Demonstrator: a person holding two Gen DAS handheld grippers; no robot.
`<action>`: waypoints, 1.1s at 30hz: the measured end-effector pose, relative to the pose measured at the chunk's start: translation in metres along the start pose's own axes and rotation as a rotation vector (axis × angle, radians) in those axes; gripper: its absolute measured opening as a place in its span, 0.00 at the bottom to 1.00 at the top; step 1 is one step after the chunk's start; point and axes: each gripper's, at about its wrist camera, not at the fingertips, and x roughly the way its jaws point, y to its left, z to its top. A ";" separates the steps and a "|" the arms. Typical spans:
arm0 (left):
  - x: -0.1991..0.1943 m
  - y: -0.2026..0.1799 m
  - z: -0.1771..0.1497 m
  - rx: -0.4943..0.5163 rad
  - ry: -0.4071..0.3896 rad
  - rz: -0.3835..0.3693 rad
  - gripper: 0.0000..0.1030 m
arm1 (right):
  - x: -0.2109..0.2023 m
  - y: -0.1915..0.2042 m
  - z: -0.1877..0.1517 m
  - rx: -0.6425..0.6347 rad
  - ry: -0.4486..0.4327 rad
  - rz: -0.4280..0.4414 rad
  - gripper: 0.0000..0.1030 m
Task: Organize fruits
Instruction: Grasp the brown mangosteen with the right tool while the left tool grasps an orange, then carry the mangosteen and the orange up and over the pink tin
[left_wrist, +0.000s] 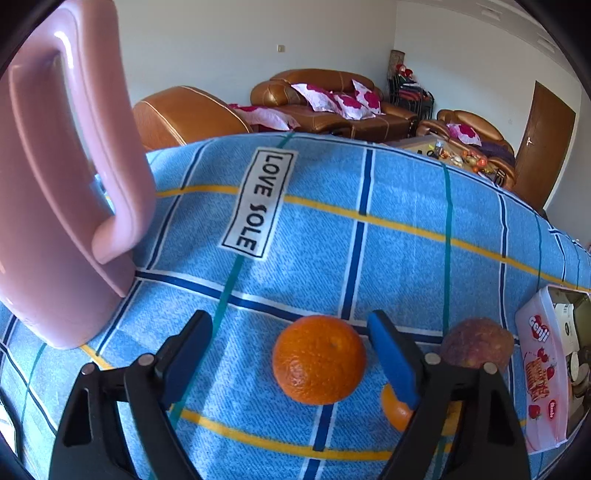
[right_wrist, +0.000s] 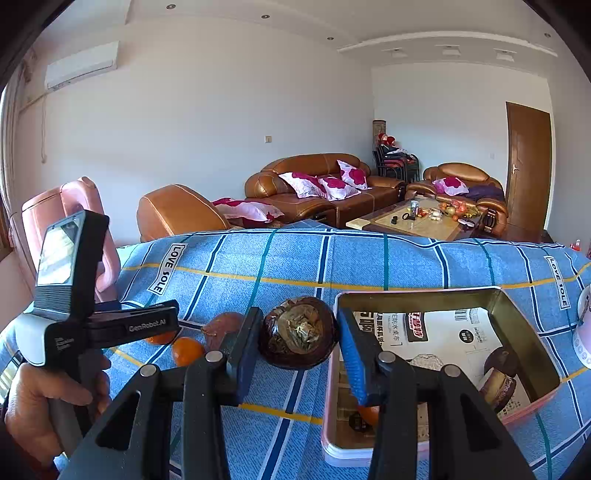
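Note:
My left gripper (left_wrist: 290, 349) is open low over the blue checked cloth, with a large orange (left_wrist: 319, 360) between its fingers, close to the right one. A smaller orange (left_wrist: 395, 410) lies partly hidden behind the right finger, and a purplish passion fruit (left_wrist: 476, 343) sits to the right. My right gripper (right_wrist: 299, 334) is shut on a dark brown mangosteen (right_wrist: 298, 332) and holds it above the cloth, just left of the pink tin box (right_wrist: 517, 325). An orange (right_wrist: 369, 413) lies in the tin, partly hidden by my right finger.
A tall pink thermos jug (left_wrist: 55, 206) stands at the left of the table. The pink tin (left_wrist: 539, 373) is at the right edge in the left wrist view. A white cup (right_wrist: 583, 332) stands right of the tin. Sofas and a coffee table are behind.

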 end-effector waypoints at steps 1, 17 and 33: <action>0.002 0.001 0.000 -0.009 0.010 -0.018 0.85 | 0.000 0.000 0.000 -0.003 0.000 0.000 0.42; -0.004 0.006 -0.005 -0.019 0.017 -0.114 0.46 | 0.003 0.001 -0.005 -0.021 0.010 -0.007 0.42; -0.056 -0.005 -0.005 0.012 -0.305 0.034 0.46 | 0.000 -0.005 -0.003 -0.007 -0.029 -0.052 0.42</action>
